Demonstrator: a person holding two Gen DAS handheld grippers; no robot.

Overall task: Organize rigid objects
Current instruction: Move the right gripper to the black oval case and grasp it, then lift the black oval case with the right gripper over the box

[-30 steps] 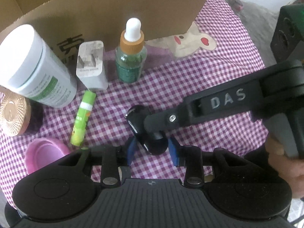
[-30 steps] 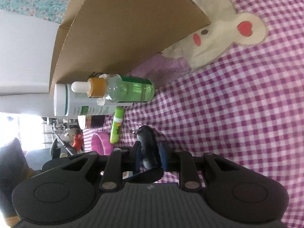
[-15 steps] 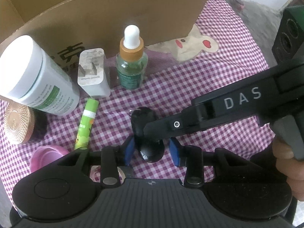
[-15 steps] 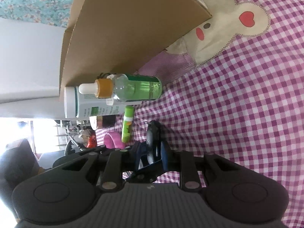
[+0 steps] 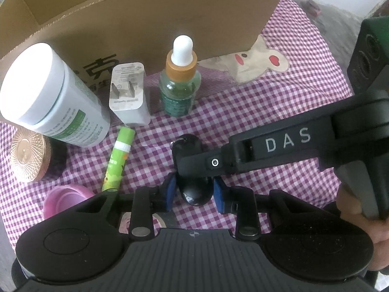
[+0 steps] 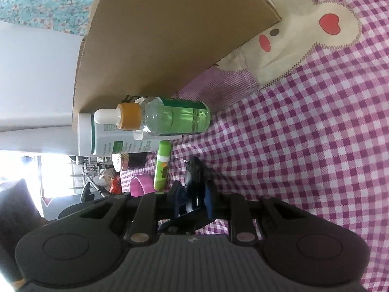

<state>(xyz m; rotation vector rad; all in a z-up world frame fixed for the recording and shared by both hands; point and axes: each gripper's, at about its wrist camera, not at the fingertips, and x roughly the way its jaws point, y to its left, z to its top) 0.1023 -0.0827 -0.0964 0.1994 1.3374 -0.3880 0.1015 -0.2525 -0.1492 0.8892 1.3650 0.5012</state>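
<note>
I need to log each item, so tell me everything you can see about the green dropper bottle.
The green dropper bottle stands upright on the checked cloth, just before the cardboard box. Clear glass or plastic with green liquid, dark green label, orange collar, white rubber bulb, closed. The white charger stands beside it. Nothing grips it.

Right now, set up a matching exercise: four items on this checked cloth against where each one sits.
Items:
1. dropper bottle
2. white charger
3. green tube
4. black oval object

Places:
A. lying flat in front of the charger
B. between the white canister and the dropper bottle
C. gripped by the right claw
D. upright, nearest the cardboard box corner

Pairs: 1-D, 2-B, 3-A, 4-C
</note>
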